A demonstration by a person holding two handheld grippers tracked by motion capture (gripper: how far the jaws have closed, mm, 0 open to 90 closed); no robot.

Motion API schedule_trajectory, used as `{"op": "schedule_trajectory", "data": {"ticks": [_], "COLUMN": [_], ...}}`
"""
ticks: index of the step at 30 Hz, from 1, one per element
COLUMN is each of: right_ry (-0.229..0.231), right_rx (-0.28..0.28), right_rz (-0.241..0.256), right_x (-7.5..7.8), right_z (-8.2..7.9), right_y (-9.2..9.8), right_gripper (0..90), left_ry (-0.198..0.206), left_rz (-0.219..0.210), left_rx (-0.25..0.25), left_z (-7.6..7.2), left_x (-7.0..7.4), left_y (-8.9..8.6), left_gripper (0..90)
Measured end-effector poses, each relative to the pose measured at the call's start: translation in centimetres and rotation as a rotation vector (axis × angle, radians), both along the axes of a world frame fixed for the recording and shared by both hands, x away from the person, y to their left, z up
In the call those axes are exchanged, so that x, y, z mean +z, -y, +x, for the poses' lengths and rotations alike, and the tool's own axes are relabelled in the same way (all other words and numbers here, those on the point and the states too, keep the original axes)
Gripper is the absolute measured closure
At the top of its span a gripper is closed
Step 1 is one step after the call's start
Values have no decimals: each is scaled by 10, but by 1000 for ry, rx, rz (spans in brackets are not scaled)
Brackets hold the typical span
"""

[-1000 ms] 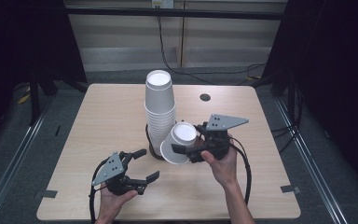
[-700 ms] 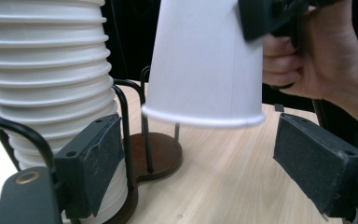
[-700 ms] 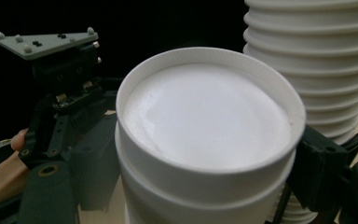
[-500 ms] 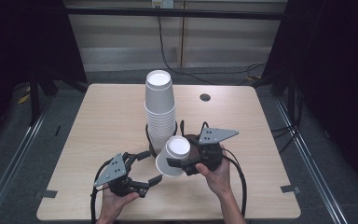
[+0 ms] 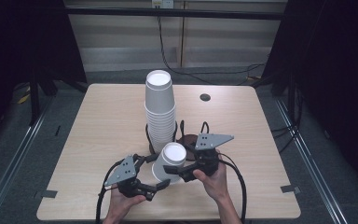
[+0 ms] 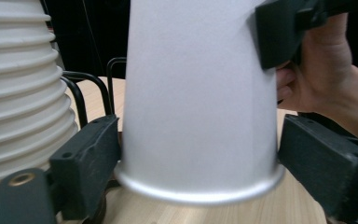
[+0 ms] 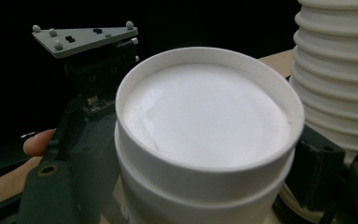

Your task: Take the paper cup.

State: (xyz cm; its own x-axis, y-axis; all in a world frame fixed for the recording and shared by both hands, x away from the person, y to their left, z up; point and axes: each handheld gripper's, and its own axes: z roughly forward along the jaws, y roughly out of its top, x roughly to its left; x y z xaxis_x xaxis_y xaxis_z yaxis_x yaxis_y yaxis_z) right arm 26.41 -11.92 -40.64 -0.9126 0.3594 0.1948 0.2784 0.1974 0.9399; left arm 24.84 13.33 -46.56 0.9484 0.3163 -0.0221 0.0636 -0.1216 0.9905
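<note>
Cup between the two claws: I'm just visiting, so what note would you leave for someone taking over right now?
Right claw: shut on the cup, held tilted, bottom up, just off the table.
Left claw: open, its jaws either side of the cup's wide rim.
Stack of cups: upside down in the wire holder, right behind.
Done: this cup is off the stack.
Left: the right gripper view suggests two nested cups, so probably close the left claw and pull them apart.

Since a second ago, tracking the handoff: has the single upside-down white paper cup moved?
Yes. The single upside-down white paper cup has come toward the table's near edge, away from the tall cup stack.
</note>
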Motion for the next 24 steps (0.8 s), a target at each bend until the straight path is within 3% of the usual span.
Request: {"op": "schedule_trajectory", "data": {"ticks": [4, 7, 11, 15, 24], "right_ry": [-5, -7, -10, -11, -6], "right_rx": [14, 20, 26, 15, -10], "right_rz": [7, 13, 29, 36, 63], "right_x": [0, -1, -2, -4, -9], "right_z": [-1, -1, -2, -2, -1], "right_y": [-4, -6, -6, -5, -4], "right_gripper": [225, 225, 224, 223, 164], "left_ry": [1, 8, 8, -12, -28], "left_rz": [-7, 4, -12, -25, -6], "left_rx": [-2, -5, -15, -18, -35], "left_z": [1, 0, 1, 3, 6], "left_x": [0, 0, -2, -4, -5], "left_y": [4, 7, 9, 9, 7], "left_gripper": [78, 88, 98, 111, 158]}}
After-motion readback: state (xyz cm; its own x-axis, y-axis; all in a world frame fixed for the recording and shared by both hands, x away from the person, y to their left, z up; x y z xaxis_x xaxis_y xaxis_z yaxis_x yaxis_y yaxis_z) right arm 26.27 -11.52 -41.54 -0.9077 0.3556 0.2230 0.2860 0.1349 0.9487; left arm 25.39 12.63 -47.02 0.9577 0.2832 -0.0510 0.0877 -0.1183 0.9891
